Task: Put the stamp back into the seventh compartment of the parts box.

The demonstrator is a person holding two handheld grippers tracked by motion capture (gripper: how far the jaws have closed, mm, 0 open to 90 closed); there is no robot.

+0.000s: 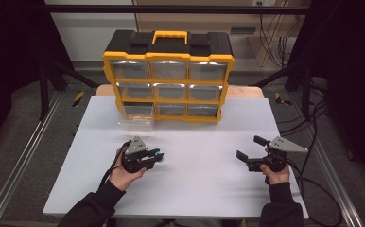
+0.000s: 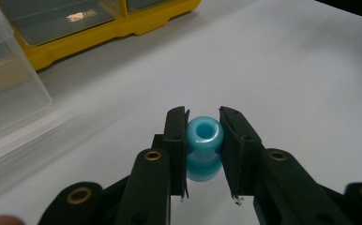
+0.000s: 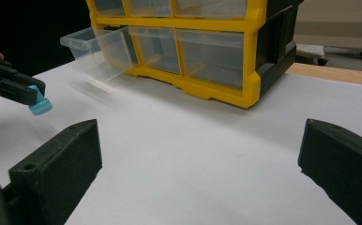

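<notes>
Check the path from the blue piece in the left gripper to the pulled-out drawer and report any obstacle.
Nothing visible blocks it. The left gripper holds the blue piece, and bare white table lies between it and the open clear drawer.

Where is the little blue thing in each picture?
High view: the small light-blue plastic spool sits left of middle, in the left tongs.
Left gripper view: centre, clamped between black jaws.
Right gripper view: far left edge.
Shared landmark: the yellow-and-black drawer cabinet, its bottom-left clear drawer pulled out.
</notes>
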